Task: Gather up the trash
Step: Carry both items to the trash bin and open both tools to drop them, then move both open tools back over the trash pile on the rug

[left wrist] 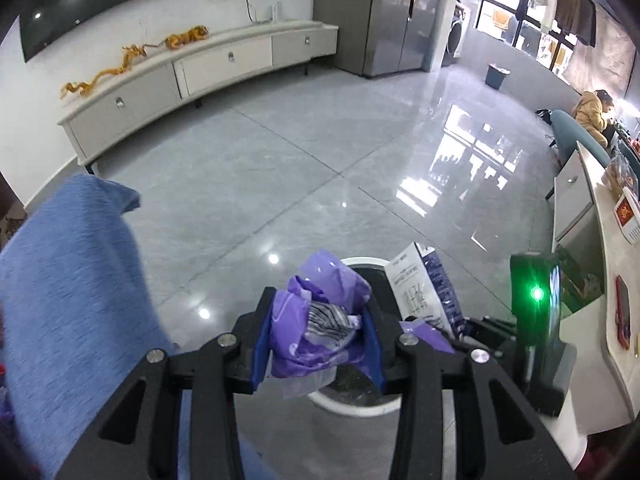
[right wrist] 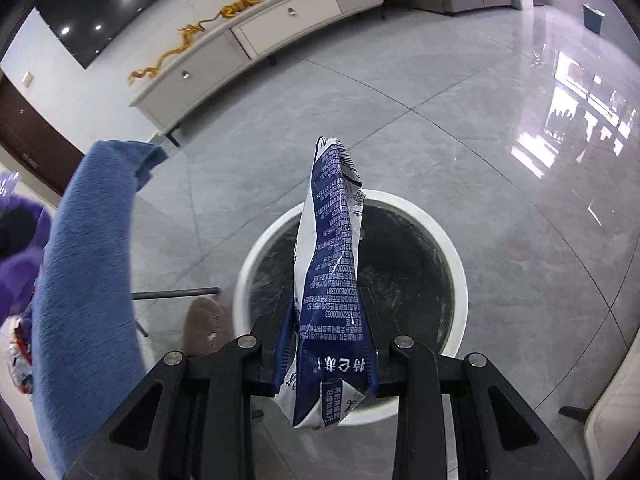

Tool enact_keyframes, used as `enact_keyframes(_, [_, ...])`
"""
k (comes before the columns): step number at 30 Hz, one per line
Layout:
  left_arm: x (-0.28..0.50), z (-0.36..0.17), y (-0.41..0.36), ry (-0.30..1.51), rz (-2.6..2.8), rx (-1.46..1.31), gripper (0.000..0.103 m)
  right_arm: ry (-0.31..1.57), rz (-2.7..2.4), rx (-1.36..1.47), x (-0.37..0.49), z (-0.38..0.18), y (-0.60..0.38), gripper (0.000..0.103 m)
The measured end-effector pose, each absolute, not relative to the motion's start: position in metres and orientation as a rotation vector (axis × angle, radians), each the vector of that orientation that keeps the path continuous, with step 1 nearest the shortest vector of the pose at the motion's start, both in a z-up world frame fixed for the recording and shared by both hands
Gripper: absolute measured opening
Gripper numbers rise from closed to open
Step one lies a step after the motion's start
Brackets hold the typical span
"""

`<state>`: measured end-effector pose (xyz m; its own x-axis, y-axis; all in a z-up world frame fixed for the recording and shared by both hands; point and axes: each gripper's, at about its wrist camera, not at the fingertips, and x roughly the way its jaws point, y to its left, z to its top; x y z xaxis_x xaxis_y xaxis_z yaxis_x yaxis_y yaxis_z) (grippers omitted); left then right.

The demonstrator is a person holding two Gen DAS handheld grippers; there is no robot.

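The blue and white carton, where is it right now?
Right wrist view, centre: the carton is clamped in the right claw, over the white bin.

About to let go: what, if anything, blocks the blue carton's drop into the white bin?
Nothing visible. The right tool holds the carton directly above the bin, whose dark-lined mouth is open below. The purple bag in the left tool hangs off to one side.

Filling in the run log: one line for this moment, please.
left gripper: holds crumpled purple plastic wrapper | right gripper: holds blue-white carton | both over round white bin
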<state>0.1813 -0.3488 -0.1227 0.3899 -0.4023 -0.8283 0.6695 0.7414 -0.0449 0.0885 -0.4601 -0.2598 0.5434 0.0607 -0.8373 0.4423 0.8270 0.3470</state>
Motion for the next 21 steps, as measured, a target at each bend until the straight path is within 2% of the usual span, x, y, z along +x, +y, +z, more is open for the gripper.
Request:
enact_keyframes(1, [0.184,-0.127,-0.354,0.955,-0.694,0.317,0.042,0.989,-0.249,0.572,0.093,-0.264,-0.463,0.031])
enact_keyframes(3, [0.193,-0.138,-0.362,0.987,-0.701,0.307,0.057,0.993,-0.259,0.572,0.098,-0.271,-0.469,0.032])
enact_keyframes(4, [0.195,-0.140,-0.364,0.995,-0.697,0.300,0.059,0.996,-0.260,0.571,0.097,-0.275,-0.471,0.034])
enact_keyframes(6, [0.200,-0.142,-0.366,1.000,-0.693,0.280,0.062,1.010,-0.266,0.559,0.099,-0.280,-0.474,0.047])
enact_keyframes(10, [0.199,-0.138,-0.362,0.992,-0.708,0.269,0.063,1.025,-0.296,0.530,0.098,-0.283,-0.477,0.052])
enact_keyframes(14, [0.182,-0.116,-0.340,0.911,-0.717,0.255,0.062,1.002,-0.303,0.517,0.090,-0.273,-0.476,0.052])
enact_keyframes(21, [0.141,-0.067,-0.281,0.779,-0.711,0.287,0.062,0.869,-0.275,0.506,0.062,-0.219,-0.466,0.052])
